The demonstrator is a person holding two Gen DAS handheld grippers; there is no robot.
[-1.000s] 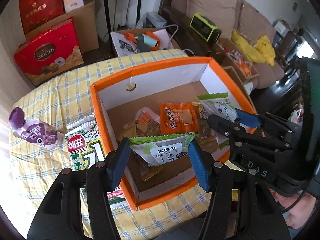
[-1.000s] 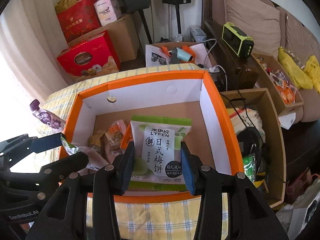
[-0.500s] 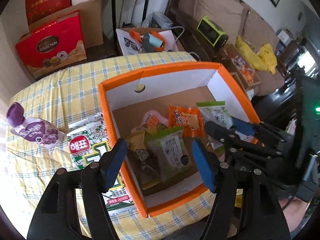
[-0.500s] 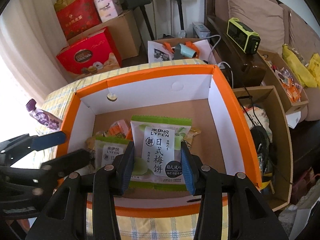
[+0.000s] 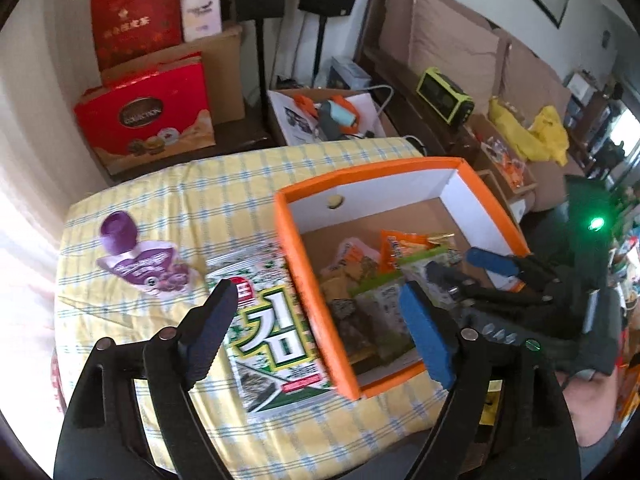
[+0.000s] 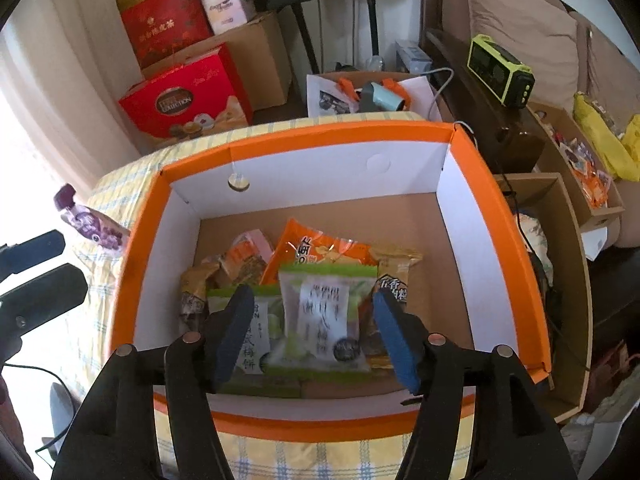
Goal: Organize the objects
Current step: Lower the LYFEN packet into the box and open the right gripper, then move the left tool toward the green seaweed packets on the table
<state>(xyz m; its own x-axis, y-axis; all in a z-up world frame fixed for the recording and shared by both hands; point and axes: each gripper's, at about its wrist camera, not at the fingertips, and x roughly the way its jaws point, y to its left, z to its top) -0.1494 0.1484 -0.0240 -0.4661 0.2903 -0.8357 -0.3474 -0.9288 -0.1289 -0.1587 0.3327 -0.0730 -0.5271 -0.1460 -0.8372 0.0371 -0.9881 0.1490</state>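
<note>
Orange-rimmed box (image 6: 516, 248): set on the tabletop (image 5: 208, 184), which is covered by a yellow checked cloth; white inner walls and a brown cardboard floor are seen at the centre of the right wrist view.
Snack packets: a pile is gathered at the lower middle of the box floor, with an orange packet (image 6: 320, 252) behind the rest.
Green plum-cake packet (image 6: 320, 320): lying blurred on the pile, between the blue pads but apart from both.
Second green packet (image 6: 256, 340): lying just left of it, partly hidden by the left pad.
Right hand-held gripper (image 6: 316, 336): spread over the box; its jaws have just been opening and nothing is pinched.
Left hand-held gripper (image 5: 320, 328): spread wide above the box's left wall; its jaws have just been opening, with nothing pinched.
Seaweed pack (image 5: 276, 340): laid flat on the tabletop against the box's left side.
Purple pouch (image 5: 140, 264): laid at centre left of the left wrist view.
</note>
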